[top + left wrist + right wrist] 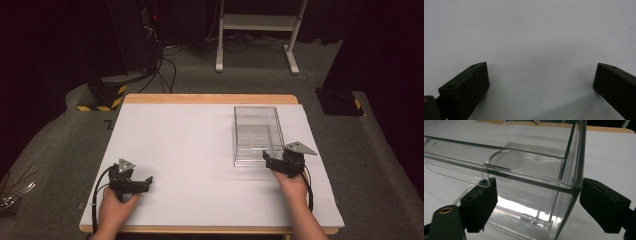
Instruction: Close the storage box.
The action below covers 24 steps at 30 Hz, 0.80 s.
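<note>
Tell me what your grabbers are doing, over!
Left gripper open, low over bare table. Right gripper open, jaws straddling near corner of clear box. Nothing in the way.

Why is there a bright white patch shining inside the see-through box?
In the right gripper view, lamp glare reflects off the floor of the clear plastic rectangular box; in the high view the same box shows faint streaks; in the left gripper view, soft shadows lie on the white table.

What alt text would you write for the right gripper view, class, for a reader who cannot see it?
The right gripper is open, its two black jaws set either side of the near right corner of a clear plastic box, one jaw inside the wall and one outside. The box looks empty and stands on a white table.
</note>
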Available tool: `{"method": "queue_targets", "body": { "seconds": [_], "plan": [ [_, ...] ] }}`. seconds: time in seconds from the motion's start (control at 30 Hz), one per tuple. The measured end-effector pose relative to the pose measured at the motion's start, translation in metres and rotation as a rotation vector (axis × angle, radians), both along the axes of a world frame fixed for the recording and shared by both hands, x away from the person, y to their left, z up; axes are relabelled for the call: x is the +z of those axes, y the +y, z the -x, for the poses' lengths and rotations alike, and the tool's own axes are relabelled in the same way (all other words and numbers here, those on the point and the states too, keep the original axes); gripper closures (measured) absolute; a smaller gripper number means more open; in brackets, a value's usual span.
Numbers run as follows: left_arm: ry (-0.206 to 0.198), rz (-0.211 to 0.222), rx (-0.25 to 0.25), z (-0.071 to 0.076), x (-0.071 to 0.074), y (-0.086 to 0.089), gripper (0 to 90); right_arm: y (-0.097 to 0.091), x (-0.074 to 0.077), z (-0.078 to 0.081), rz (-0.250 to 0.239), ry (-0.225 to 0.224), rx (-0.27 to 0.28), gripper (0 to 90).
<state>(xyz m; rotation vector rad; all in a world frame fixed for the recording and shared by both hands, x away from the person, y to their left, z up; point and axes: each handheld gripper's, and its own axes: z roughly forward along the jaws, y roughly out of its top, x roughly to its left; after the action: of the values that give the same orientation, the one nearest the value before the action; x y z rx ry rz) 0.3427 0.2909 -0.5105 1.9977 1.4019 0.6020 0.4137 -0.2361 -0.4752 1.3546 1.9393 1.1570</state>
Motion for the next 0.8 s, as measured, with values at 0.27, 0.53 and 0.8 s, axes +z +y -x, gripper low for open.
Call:
{"method": "queue_targets", "body": {
  "seconds": [0.27, 0.53, 0.8],
  "plan": [
    [0.000, 0.000, 0.000, 0.000, 0.000, 0.000, 0.6, 0.000, 0.000, 0.000, 0.000, 0.004, 0.000, 16.0],
    [0.001, 0.002, 0.000, 0.000, 0.000, 0.000, 0.6, -0.001, 0.003, 0.003, 0.002, 0.010, 0.008, 17.5],
    [-0.003, 0.006, 0.004, 0.000, 0.000, -0.001, 0.6, -0.006, 0.006, 0.011, -0.002, -0.001, 0.009, 17.5]
  ]
}}
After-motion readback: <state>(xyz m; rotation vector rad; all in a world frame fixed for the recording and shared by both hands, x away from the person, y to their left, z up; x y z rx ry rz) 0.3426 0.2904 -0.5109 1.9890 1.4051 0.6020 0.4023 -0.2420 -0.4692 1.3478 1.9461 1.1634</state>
